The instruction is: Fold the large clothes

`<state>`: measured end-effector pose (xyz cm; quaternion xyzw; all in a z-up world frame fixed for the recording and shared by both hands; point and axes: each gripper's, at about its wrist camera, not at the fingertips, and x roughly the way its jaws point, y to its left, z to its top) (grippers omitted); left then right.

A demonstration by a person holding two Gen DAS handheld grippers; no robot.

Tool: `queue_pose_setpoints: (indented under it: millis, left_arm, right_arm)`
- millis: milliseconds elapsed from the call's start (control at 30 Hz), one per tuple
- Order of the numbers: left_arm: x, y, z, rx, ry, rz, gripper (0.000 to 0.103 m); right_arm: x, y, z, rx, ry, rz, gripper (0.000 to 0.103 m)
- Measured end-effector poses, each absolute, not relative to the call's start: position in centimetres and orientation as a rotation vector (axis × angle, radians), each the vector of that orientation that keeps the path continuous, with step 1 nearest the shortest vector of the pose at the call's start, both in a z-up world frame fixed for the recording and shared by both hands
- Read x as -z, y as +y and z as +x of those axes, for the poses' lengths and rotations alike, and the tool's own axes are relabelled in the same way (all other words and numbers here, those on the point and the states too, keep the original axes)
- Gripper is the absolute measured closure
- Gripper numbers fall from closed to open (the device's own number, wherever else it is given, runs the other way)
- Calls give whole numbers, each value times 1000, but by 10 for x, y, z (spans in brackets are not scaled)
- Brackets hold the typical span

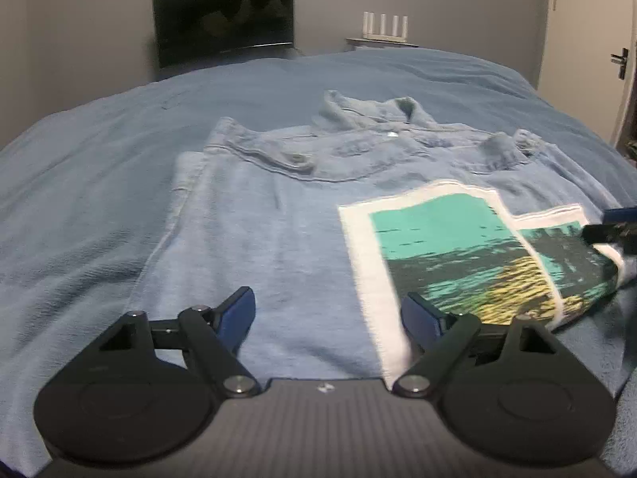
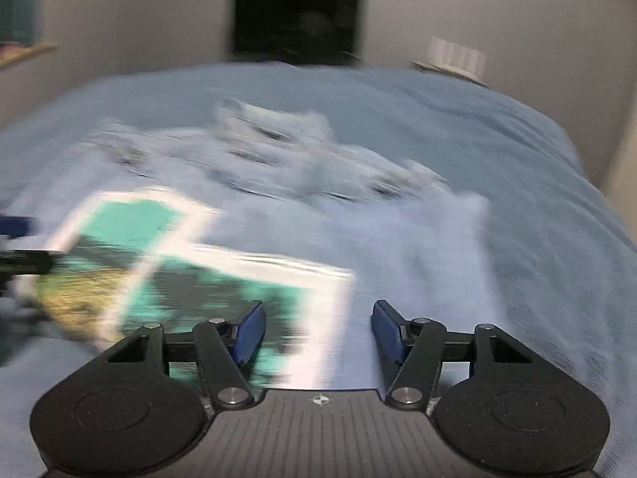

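Both sides of the denim jacket [image 1: 278,207] lie folded inward, lengthwise fold still to do, left gripper [image 1: 328,318] and right gripper [image 2: 318,330] both spread apart, empty

Dim, flat room light with soft shadows; the left wrist view is fairly sharp, the right wrist view smeared by motion, both bowed at the edges.

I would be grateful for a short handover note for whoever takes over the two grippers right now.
Left gripper: open, empty, over the jacket's near hem.
Right gripper: open, nothing between its fingers, above the printed panel.
Denim jacket: on the blue bedspread, collar away from you, a printed part turned over on top.
Done: sides appear folded in.
Left: probably folding hem towards collar.
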<state>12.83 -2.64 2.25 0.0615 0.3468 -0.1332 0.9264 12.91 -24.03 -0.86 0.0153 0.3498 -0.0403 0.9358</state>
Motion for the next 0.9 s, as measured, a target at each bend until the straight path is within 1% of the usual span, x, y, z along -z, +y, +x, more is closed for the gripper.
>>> queue_pose_setpoints:
  millis: [33, 67, 100, 167, 267, 367, 400, 467, 533, 667, 767, 900]
  left_arm:
    - [-23, -25, 128, 224, 704, 161, 20]
    - [-22, -21, 130, 144, 713, 188, 19]
    - [-21, -11, 133, 118, 734, 148, 10]
    - [-20, 16, 142, 113, 783, -46, 11]
    - [-28, 15, 142, 106, 755, -49, 11]
    - [-45, 8, 136, 117, 629, -61, 11]
    - [-50, 5, 137, 130, 588, -76, 11]
    - [-54, -3, 145, 166, 544, -82, 11]
    - [-54, -20, 158, 189, 534, -37, 11]
    - [-43, -48, 182, 238, 519, 39, 11]
    - [-27, -60, 202, 256, 561, 40, 11]
    - [-6, -54, 224, 228, 628, 18, 11]
  right_arm:
    - [7, -248, 129, 110, 715, 59, 53]
    - [6, -253, 129, 149, 718, 67, 52]
    - [6, -260, 129, 203, 725, 74, 52]
    - [8, -271, 130, 225, 733, 141, 52]
    - [2, -271, 128, 220, 717, 174, 52]
    - [-15, -272, 117, 160, 623, 225, 45]
    - [-21, -271, 116, 144, 585, 226, 41]
    - [-30, -267, 118, 108, 542, 195, 38]
    - [-30, -262, 126, 61, 544, 141, 33]
    - [-14, -249, 146, 4, 560, 15, 32]
    - [-4, -239, 163, -12, 560, -41, 32]
    - [5, -235, 182, -32, 554, -93, 32]
